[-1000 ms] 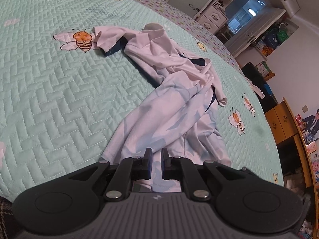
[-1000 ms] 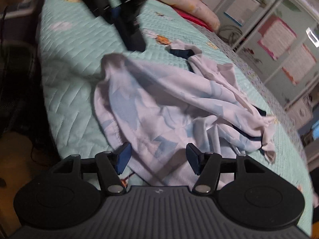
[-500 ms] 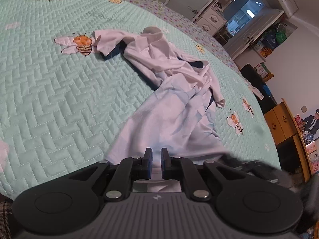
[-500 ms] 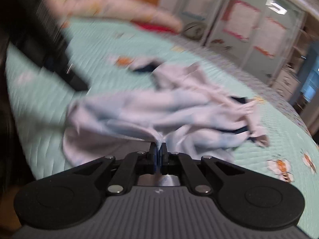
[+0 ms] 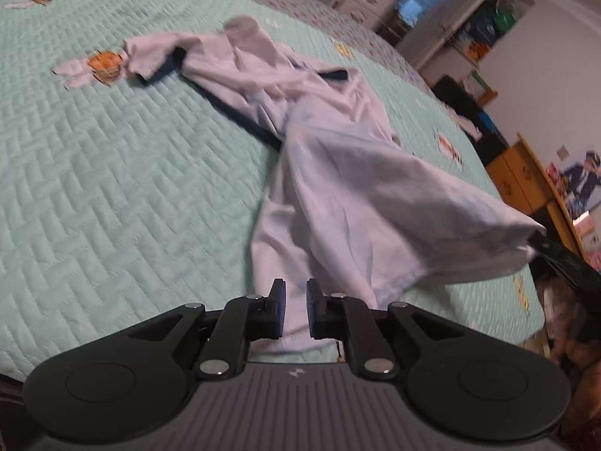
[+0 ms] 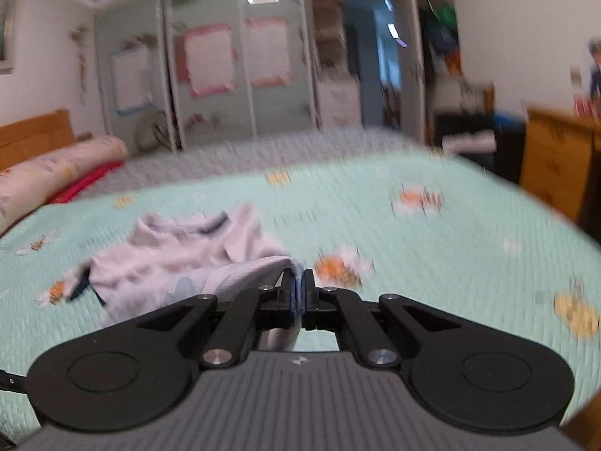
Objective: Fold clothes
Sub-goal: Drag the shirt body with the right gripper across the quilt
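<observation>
Lying crumpled near the middle of the bed [image 5: 112,173], white shirt [image 5: 338,173] with dark navy trim: thin, soft cloth, rumpled at the collar end, drawn into long folds toward the near edge. Mint-green quilted bedspread [image 6: 432,248] beneath, stitched in a herringbone pattern, scattered with embroidered orange bees. Left gripper [image 5: 294,308] low at the near edge, fingers [image 5: 278,310] clamped on the hem with a narrow gap left between the pads, cloth passing through it. Right gripper [image 6: 299,297] with fingers pinched nearly together on a bunched corner of the shirt, lifted clear of the bedspread. Seen only from the left wrist: that raised corner stretched taut toward the right side of the bed, ending at a dark blurred shape. Seen only from the right wrist, much blurred: wooden headboard [image 6: 33,135], long pillow [image 6: 56,173] at the far left corner, wardrobe doors [image 6: 210,67] beyond the far edge. Broad bare quilt to the left of the shirt and toward the right edge.
</observation>
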### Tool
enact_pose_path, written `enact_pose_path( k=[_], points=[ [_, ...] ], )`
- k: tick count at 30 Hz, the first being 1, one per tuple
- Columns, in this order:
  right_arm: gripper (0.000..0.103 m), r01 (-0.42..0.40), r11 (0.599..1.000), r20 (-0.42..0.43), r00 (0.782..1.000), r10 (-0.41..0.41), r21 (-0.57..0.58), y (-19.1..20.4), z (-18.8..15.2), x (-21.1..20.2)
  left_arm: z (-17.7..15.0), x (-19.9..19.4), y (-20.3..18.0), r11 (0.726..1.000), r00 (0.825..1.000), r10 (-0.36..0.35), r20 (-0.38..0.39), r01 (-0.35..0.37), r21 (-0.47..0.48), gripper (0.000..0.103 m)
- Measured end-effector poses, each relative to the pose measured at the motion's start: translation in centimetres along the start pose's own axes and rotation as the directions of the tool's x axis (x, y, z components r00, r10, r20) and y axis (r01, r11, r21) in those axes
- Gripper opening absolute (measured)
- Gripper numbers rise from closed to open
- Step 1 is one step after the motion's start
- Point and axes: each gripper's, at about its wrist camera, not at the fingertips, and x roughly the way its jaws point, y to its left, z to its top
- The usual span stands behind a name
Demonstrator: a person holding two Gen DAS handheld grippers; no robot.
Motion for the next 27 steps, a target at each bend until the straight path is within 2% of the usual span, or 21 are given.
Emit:
enact_pose_path(
  k=[2,5,6,8,10,12,15,17,20,27],
  points=[
    [0.001,0.026,1.000,-0.035,0.999,-0.026,0.003,-0.5,-0.9,1.2,-0.3,0.6,0.0,1.000,1.000,0.006,-0.020,-0.006,0.009,0.013],
    [0.001,0.088,0.996,-0.075,0.993,-0.088,0.001,-1.8,-2.1,3.1,-0.4,1.0,0.6,1.000,0.999,0.025,-0.028,-0.025,-0.006,0.027],
    [0.001,0.116,0.992,-0.083,0.990,-0.112,0.049,-3.0,-2.1,3.6,-0.3,1.1,1.0,0.999,0.999,0.033,-0.027,-0.033,-0.020,0.031],
    [0.001,0.167,0.973,-0.104,0.983,-0.151,0.162,-5.6,-2.0,4.4,-0.2,1.3,1.7,0.998,0.999,0.035,-0.033,-0.037,-0.045,0.032],
    [0.001,0.205,0.953,-0.126,0.975,-0.181,0.222,-7.6,-2.0,5.0,-0.2,1.5,2.1,0.998,0.999,0.020,-0.040,-0.022,-0.060,0.032],
    [0.001,0.225,0.943,-0.154,0.969,-0.191,0.244,-8.4,-2.3,5.8,-0.4,1.6,1.5,1.000,0.999,0.001,-0.038,-0.001,-0.005,0.032],
    [0.001,0.221,0.939,-0.197,0.965,-0.172,0.264,-8.5,-3.1,6.7,-1.1,1.5,-0.4,0.986,0.999,0.008,-0.049,0.000,0.167,0.035],
    [0.001,0.217,0.939,-0.216,0.963,-0.161,0.268,-8.3,-3.7,7.2,-1.9,1.7,-1.1,0.969,0.998,0.040,-0.049,-0.027,0.247,0.040],
    [0.001,0.205,0.942,-0.224,0.964,-0.146,0.266,-8.1,-4.3,7.3,-2.9,2.2,-1.6,0.940,0.994,0.101,-0.040,-0.082,0.332,0.041],
    [0.002,0.197,0.951,-0.255,0.958,-0.135,0.240,-8.4,-4.9,7.1,-2.9,2.8,-0.8,0.953,0.995,0.090,-0.048,-0.072,0.293,0.041]
  ],
)
